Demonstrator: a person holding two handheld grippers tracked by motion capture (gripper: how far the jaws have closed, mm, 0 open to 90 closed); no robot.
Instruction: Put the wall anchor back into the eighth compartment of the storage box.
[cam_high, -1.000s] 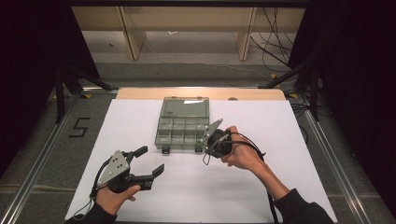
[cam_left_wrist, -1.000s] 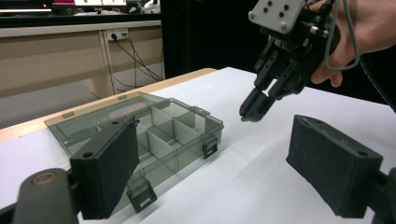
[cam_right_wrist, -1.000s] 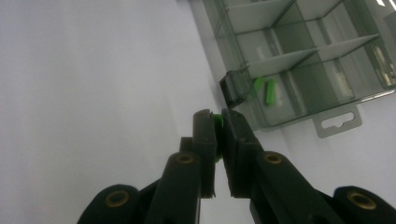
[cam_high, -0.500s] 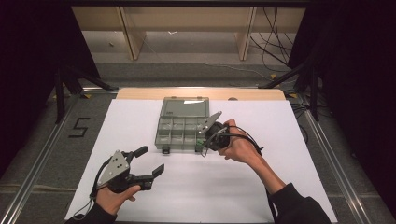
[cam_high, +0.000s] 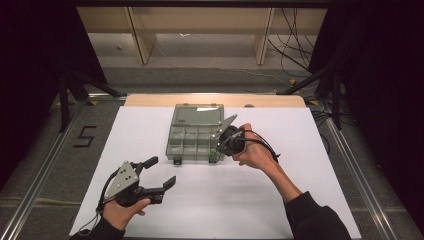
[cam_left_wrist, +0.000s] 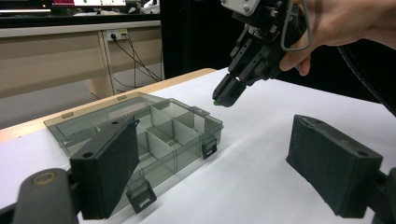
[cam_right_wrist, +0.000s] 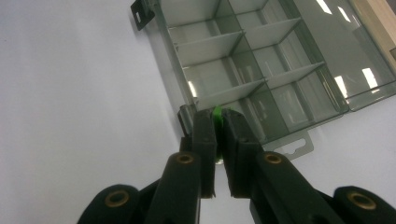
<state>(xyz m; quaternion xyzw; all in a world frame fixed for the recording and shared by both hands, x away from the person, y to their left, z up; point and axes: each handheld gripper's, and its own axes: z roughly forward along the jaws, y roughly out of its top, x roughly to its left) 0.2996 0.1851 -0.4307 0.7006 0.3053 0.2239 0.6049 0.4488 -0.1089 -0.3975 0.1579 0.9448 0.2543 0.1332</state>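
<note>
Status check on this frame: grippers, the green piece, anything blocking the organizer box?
Right gripper shut on small green piece, above near corner of open organizer box. Left gripper open, empty, off to the side. Compartments look empty, nothing in the way.

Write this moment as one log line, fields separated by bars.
right gripper: shut on green piece | over organizer box corner | left gripper: open, idle

Lab recording bay: white-covered surface (cam_high: 150, 130) flanked by black curtains (cam_high: 30, 75), loose cables (cam_high: 295, 40) behind it, taped numeral 5 (cam_high: 85, 136) on floor at left.
</note>
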